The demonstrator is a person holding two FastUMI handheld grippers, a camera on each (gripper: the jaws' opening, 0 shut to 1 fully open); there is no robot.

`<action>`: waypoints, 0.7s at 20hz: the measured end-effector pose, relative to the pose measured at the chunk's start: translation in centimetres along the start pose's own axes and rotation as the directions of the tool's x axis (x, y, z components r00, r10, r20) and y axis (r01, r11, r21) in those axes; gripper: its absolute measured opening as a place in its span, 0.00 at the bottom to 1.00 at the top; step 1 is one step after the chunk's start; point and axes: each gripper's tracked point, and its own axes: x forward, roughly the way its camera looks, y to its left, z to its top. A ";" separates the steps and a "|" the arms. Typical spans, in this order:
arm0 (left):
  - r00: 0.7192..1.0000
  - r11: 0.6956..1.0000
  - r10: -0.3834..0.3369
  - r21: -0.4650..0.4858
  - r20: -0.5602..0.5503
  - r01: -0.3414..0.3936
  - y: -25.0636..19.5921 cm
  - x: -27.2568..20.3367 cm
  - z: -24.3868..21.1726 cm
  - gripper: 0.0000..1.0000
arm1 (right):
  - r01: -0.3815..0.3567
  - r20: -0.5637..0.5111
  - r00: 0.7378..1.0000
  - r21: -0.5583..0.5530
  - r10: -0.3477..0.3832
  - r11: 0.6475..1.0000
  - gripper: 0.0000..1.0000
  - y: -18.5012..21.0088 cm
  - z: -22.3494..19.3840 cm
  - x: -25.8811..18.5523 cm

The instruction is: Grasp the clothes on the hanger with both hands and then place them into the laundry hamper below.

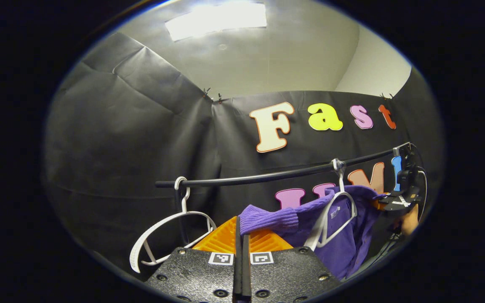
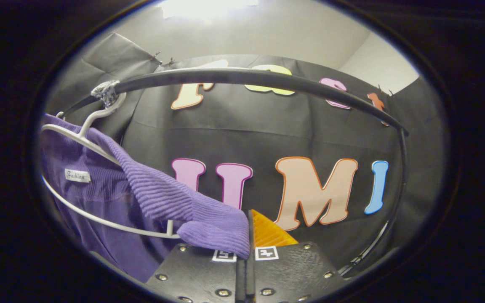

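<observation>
Fingers of the left gripper (image 1: 241, 235) and right gripper (image 2: 249, 235) are pressed together, each pinching a cuff of the purple sweater (image 2: 158, 193); soft, light knit; should slip off its white hanger (image 2: 99, 223) easily.

Hardly anything here can be read. Just below the hook of the white hanger (image 2: 99, 112), inside the neck of the purple garment (image 2: 112, 198), there's a small white sewn-in label (image 2: 77, 175) with one short word in dark script. From the left gripper view the same label (image 1: 335, 212) sits between the hanger's (image 1: 331, 219) arms, too small to make out. Below the hanger, each hand-held gripper carries a pair of square black-and-white coded markers with no letters or numbers: on the right hand-held gripper (image 2: 249, 240) one marker (image 2: 266, 253) shows whole, and on the left hand-held gripper (image 1: 240, 237) the markers (image 1: 220, 258) sit side by side.
</observation>
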 end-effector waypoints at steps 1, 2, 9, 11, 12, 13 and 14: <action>1.000 1.000 0.000 -0.002 0.003 0.000 -0.1 0.4 0.0 0.00 | 0.003 -0.002 1.000 0.000 -0.003 1.000 0.07 0.0 -0.1 0.2; 1.000 1.000 -0.004 -0.008 0.003 0.004 -0.2 0.6 0.0 0.00 | 0.004 -0.006 1.000 0.002 -0.004 1.000 0.07 -0.1 -0.3 0.5; 0.999 0.999 -0.018 -0.042 -0.050 0.015 -0.2 2.7 -2.2 0.00 | -0.014 -0.055 0.998 -0.020 0.013 1.000 0.07 0.4 -2.6 3.5; 0.998 0.999 -0.013 -0.038 -0.059 0.011 0.0 3.3 -3.2 0.00 | -0.015 -0.080 0.997 -0.039 0.012 0.999 0.07 0.4 -3.9 4.2; 0.998 1.000 -0.005 -0.028 -0.066 0.003 0.2 3.6 -3.8 0.00 | -0.018 -0.090 0.996 -0.046 0.014 0.999 0.07 0.5 -4.5 4.5; 0.997 1.000 -0.003 -0.020 -0.075 0.001 0.2 3.8 -4.4 0.00 | -0.025 -0.103 0.995 -0.057 0.019 0.998 0.07 0.6 -5.3 4.9; 0.996 1.000 -0.001 -0.014 -0.085 0.000 0.3 3.9 -5.1 0.00 | -0.029 -0.117 0.993 -0.071 0.021 0.997 0.07 0.7 -6.1 5.1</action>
